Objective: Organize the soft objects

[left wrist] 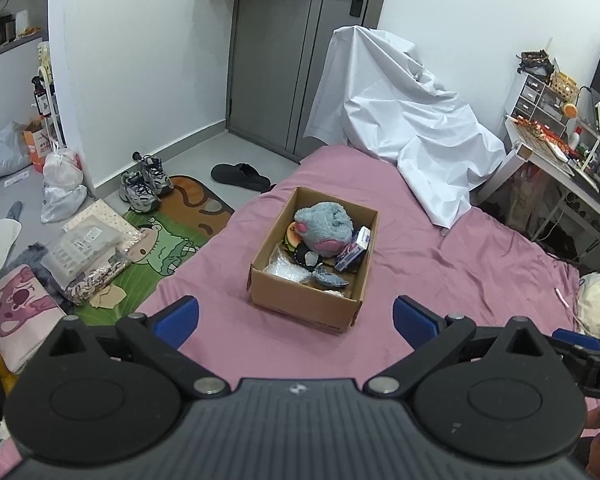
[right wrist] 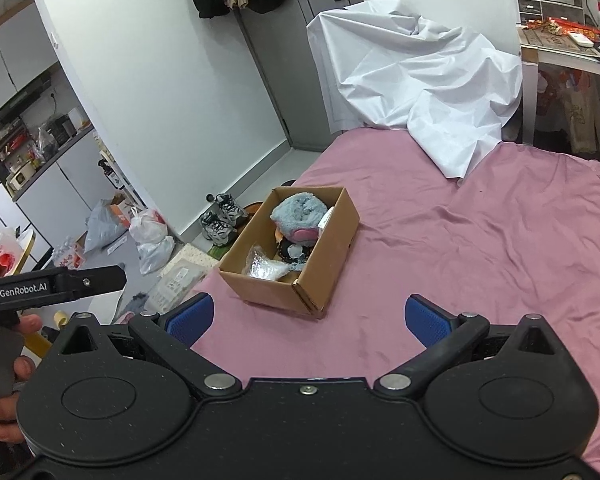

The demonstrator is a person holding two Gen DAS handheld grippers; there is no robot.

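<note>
An open cardboard box [left wrist: 300, 304] stands on the pink bed sheet [left wrist: 460, 272]. It holds a blue and pink plush toy [left wrist: 324, 228], a small blue and white carton [left wrist: 354, 254], a clear plastic bag [left wrist: 286, 270] and other small soft items. The box [right wrist: 320, 272] and the plush toy [right wrist: 298, 214] also show in the right wrist view. My left gripper [left wrist: 296, 320] is open and empty, just short of the box. My right gripper [right wrist: 308, 320] is open and empty, near the box's front corner.
A white sheet [left wrist: 408, 120] drapes over something at the bed's far end. Left of the bed lie a cartoon rug [left wrist: 172, 240], sneakers [left wrist: 144, 184], packaged textiles [left wrist: 88, 256] and plastic bags [left wrist: 62, 184]. A cluttered desk [left wrist: 560, 148] stands at the right. A cream cloth [left wrist: 598, 310] lies at the bed's right edge.
</note>
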